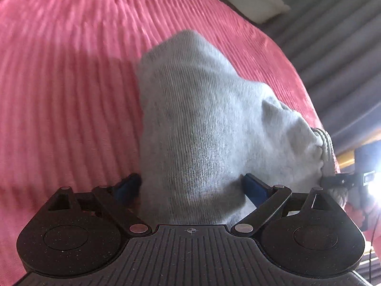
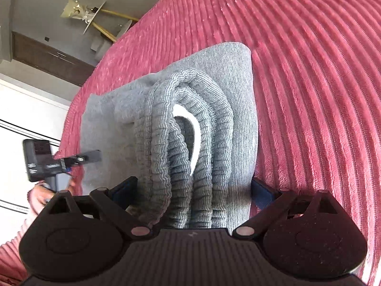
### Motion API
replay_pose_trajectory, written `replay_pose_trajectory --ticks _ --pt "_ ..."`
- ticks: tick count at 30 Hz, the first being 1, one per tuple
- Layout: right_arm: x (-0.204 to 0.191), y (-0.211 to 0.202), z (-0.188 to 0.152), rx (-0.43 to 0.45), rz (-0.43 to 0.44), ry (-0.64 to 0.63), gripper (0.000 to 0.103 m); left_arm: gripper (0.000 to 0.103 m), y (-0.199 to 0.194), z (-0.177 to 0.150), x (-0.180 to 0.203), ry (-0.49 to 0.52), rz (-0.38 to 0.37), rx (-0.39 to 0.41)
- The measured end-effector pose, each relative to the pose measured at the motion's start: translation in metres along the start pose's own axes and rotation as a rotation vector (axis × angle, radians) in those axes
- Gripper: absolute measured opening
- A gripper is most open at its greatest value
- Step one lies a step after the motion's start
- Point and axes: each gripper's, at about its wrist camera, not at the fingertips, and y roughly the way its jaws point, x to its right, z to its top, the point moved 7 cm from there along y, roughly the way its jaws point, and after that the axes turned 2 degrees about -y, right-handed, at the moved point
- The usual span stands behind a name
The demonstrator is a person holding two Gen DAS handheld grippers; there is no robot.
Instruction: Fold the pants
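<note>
The grey pants lie bunched on a pink ribbed bedspread. The left tongs are clenched on a thick fold of the grey fabric. The right tongs grip the ribbed waistband, gathered in several layers. In the right wrist view, the left tongs reach the pants' left edge.

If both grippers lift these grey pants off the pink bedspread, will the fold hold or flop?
The grey pants look soft and floppy, likely sagging between grips. The thick ribbed waistband probably adds bulk, so layers may slide apart.
</note>
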Motion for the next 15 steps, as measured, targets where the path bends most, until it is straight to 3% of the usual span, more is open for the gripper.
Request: replay_pose_trajectory --ticks 4,6,9,11,14,15 --pt "0.002 0.01 0.003 0.0 0.067 0.006 0.098 0.102 0.014 -0.002 0.014 0.061 -0.047 -0.029" --pt "-0.001 0.017 0.004 0.018 0.094 0.005 0.098 0.103 0.019 -0.001 0.017 0.083 -0.036 -0.048" --pt "-0.011 0.032 0.005 0.038 0.079 0.009 0.098 0.101 0.02 0.001 0.018 0.021 -0.019 -0.032" --pt "-0.016 0.032 0.005 0.05 0.028 0.0 0.088 0.083 0.014 0.003 0.017 -0.003 0.003 -0.016" --pt "-0.023 0.023 -0.001 0.09 -0.038 -0.018 0.076 0.054 0.004 0.003 0.019 -0.019 -0.033 0.005" --pt "-0.027 0.019 -0.002 0.108 -0.047 -0.028 0.074 0.052 0.003 0.003 0.019 -0.032 -0.039 0.005"
